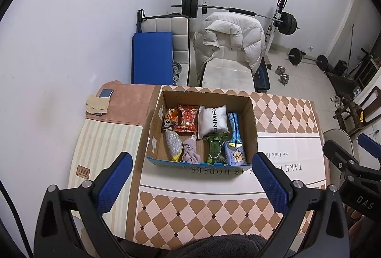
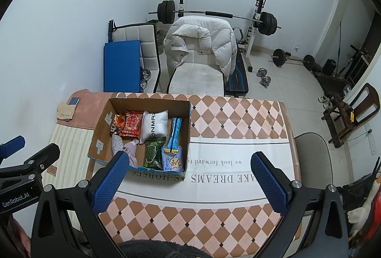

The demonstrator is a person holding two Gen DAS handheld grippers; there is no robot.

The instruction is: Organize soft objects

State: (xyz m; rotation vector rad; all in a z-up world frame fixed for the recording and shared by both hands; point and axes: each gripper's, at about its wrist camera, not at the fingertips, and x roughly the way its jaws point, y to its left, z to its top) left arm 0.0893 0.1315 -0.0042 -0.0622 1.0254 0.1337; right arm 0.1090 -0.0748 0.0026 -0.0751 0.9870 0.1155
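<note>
On the bench [image 1: 273, 115], a phone [image 1: 106, 93] and a beige cloth [image 1: 97, 104] lie at the far left. Right of them stands an open cardboard box [image 1: 251, 120] holding the soft objects: a silver mesh pouch [image 1: 173, 143], a pink cloth [image 1: 190, 149], a red snack packet [image 1: 188, 118], a white ONMAX pillow pack [image 1: 212, 121], a green packet [image 1: 215, 147], a blue tube pack [image 1: 234, 129] and a lilac star-print pack [image 1: 235, 154]. The left gripper [image 1: 190, 179] hovers near the box's near side, fingers [image 1: 114, 180] released and empty. The right gripper [image 2: 188, 180] hovers right of it, fingers [image 2: 269, 183] likewise spread, holding nothing.
</note>
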